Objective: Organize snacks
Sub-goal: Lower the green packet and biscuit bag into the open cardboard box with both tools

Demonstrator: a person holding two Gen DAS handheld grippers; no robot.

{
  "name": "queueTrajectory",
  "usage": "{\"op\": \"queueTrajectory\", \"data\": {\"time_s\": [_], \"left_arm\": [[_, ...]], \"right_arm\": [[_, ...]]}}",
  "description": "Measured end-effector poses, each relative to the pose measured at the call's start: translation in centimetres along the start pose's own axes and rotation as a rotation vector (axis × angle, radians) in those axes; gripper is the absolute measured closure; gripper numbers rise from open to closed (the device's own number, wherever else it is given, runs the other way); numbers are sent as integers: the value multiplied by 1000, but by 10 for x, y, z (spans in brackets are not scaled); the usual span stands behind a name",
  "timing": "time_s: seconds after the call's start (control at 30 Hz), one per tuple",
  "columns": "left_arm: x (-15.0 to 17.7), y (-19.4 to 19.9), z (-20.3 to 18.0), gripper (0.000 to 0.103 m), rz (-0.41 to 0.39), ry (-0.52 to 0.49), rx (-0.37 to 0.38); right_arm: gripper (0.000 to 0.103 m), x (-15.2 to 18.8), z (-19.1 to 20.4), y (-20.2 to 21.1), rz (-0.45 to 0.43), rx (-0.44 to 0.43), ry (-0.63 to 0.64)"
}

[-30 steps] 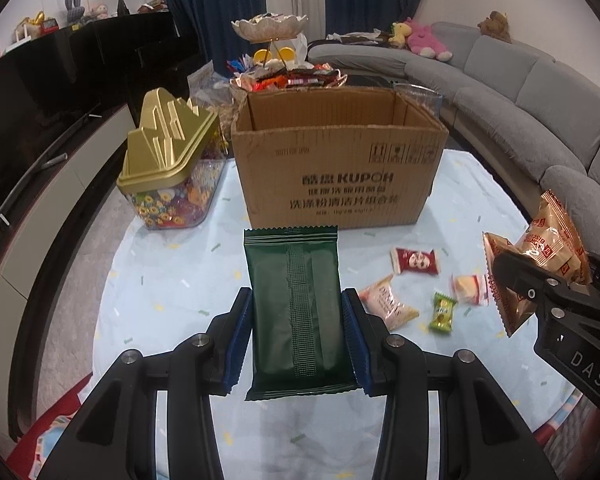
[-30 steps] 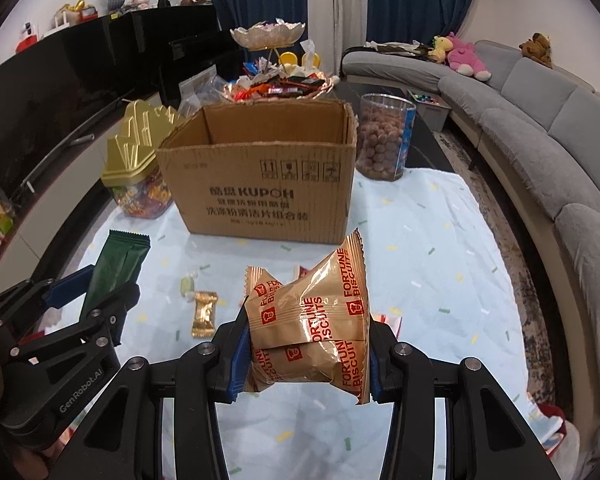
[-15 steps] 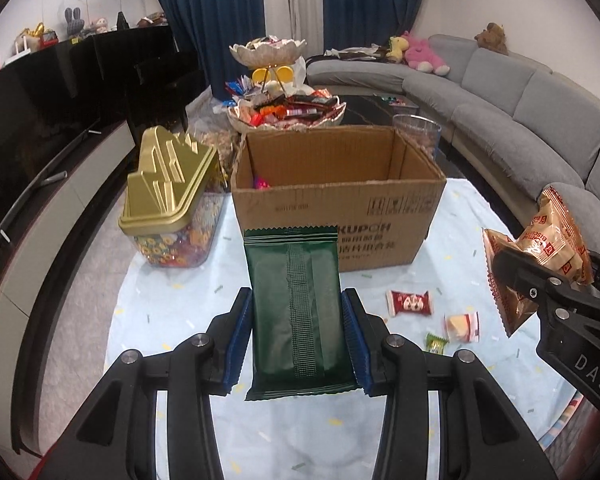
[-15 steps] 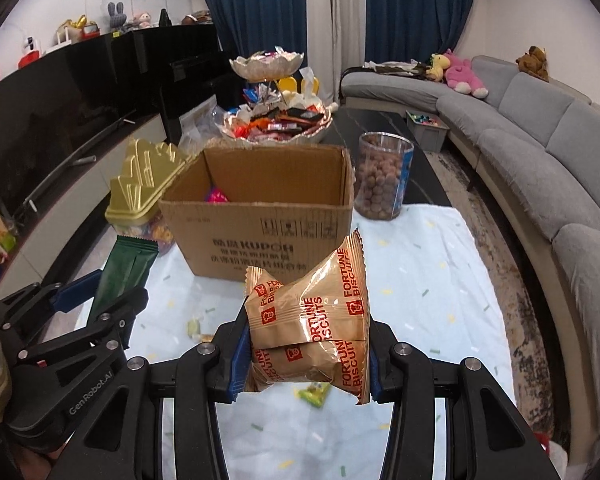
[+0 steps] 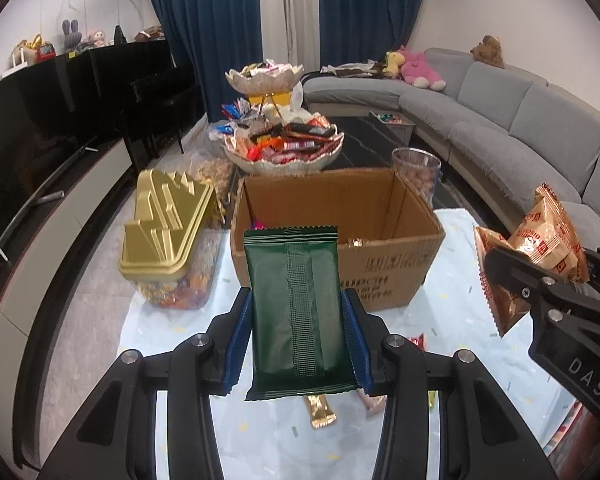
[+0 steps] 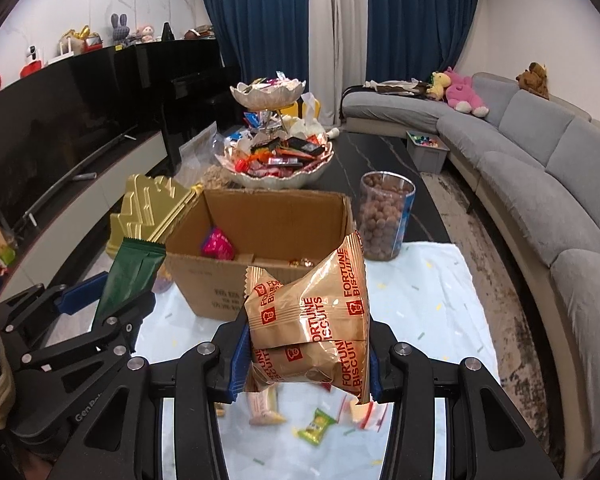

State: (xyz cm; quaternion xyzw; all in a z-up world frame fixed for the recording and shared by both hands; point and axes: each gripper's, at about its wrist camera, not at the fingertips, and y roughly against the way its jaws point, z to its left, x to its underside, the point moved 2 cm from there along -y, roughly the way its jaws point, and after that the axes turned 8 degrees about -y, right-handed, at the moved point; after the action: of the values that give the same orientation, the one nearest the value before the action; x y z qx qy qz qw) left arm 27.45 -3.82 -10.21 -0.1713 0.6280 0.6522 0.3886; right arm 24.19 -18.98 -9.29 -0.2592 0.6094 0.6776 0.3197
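A living room with dark blue curtains and a grey sofa (image 6: 540,184) surrounds a table under a pale cloth (image 6: 432,292), where an open cardboard box (image 5: 336,236) stands straight ahead of both grippers. The left gripper (image 5: 296,336) is clenched on a green packet (image 5: 294,308), held upright by its long edges so the top stands above the blue pads (image 5: 236,340). The right gripper (image 6: 308,356), beside it on its right, grasps a gold biscuit bag (image 6: 312,316), puffy and crinkled, by its lower half. Both are lifted above the cloth, near the box's front wall but not yet over its opening.

The step in hand looks like carrying both snacks to the box. To do it well, each gripper should go forward and up until its snack is past the front rim, then let go low inside, so the packet does not tip out over the edge. The box already holds a pink wrapper (image 6: 218,244) at its left, so the free middle is the safer target. Dropping one at a time would keep the grippers from bumping. Loose sweets (image 6: 316,426) lie on the cloth below, and a gold-lidded jar (image 5: 168,236) stands ahead to the left.
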Motion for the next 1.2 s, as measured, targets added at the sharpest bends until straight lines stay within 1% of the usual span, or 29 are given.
{"op": "queueTrajectory", "data": {"time_s": [0.33,0.63,1.2], "left_arm": [[-26,-10,5,60,-12,-12,6],[-49,-28,11,60,-18,-21,11],[-70,-68,24,59,3,-6,40]], "right_arm": [[57,-28,5,-2,-33,-1,0],[57,-49,13,-9,-55,-4,13],[57,-75,18,-50,-24,-1,21]]}}
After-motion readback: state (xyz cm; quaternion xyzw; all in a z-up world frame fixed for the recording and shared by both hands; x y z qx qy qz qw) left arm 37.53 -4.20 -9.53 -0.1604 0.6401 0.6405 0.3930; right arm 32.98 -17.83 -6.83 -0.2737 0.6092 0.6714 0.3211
